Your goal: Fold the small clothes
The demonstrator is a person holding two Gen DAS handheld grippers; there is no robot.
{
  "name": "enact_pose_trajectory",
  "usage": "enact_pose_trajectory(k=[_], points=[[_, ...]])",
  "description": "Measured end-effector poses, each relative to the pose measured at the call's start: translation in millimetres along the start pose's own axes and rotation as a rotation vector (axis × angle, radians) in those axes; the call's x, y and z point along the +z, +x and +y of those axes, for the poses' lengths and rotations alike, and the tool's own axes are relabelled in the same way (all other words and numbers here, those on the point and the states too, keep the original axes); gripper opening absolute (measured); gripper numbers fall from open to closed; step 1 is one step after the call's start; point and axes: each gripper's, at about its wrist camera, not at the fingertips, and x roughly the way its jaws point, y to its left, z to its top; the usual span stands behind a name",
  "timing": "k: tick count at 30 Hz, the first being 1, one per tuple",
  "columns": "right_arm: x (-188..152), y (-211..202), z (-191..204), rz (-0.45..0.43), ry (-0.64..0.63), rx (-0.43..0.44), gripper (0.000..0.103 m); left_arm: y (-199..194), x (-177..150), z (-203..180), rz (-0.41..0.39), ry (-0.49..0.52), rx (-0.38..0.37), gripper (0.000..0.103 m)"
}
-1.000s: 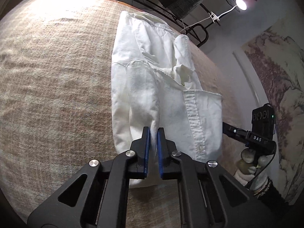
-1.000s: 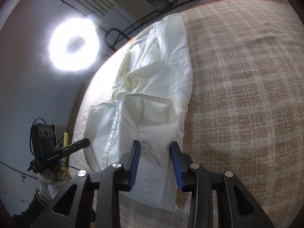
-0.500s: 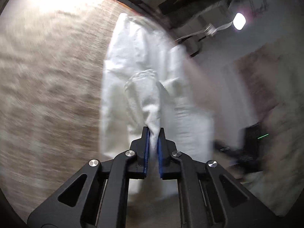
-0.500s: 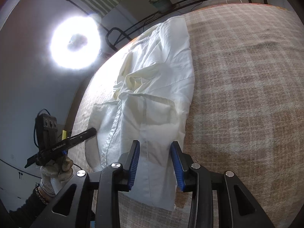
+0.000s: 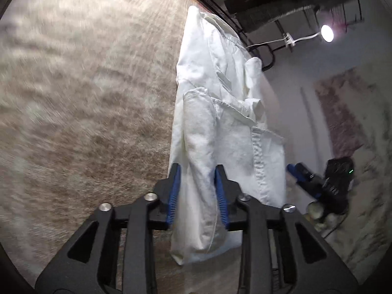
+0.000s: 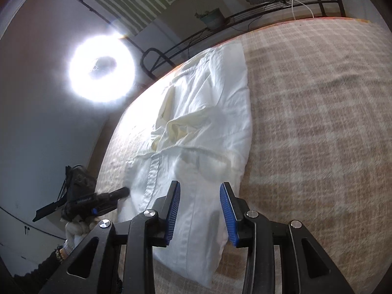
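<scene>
White shirt point(image 5: 220, 112) lying lengthwise on checked worktop point(image 5: 85, 98). Left hand-held gripper point(image 5: 197, 191) jaws opening, sleeve fold lying between them. Right hand-held gripper point(image 6: 199, 208) hovering apart over shirt hem, not clamping.

No words, numbers or brand marks can be read here. The left gripper point(image 6: 107, 197), seen from the right wrist camera at the near left, carries a pale line of lettering along its black body, but it is too small and blurred to make out. From the left wrist camera, the right gripper point(image 5: 316, 178) at the near right shows only a small green light.
</scene>
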Motion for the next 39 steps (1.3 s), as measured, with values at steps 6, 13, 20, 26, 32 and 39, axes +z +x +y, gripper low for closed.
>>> enact_pose_trajectory(k=[6,13,20,26,32,39], points=[[14,11,-20,0.004,0.079,0.045,0.036,-39,-12,-63,-0.172,0.286,0.291,0.043],[21,33,-33,0.039,0.106,0.029,0.036,-6,-37,-111,-0.061,0.468,0.174,0.043],[30,32,-31,-0.017,0.113,0.067,0.002,21,-35,-95,0.014,0.391,0.187,0.043],[40,36,-12,-0.113,-0.012,-0.082,0.001,11,-31,-84,-0.013,0.384,0.202,0.043],[32,39,-3,-0.095,-0.082,-0.305,0.009,-11,-39,-97,-0.075,0.434,0.188,0.043],[-11,18,69,-0.165,-0.385,-0.239,0.022,-3,-52,-107,-0.062,0.524,0.209,0.043]])
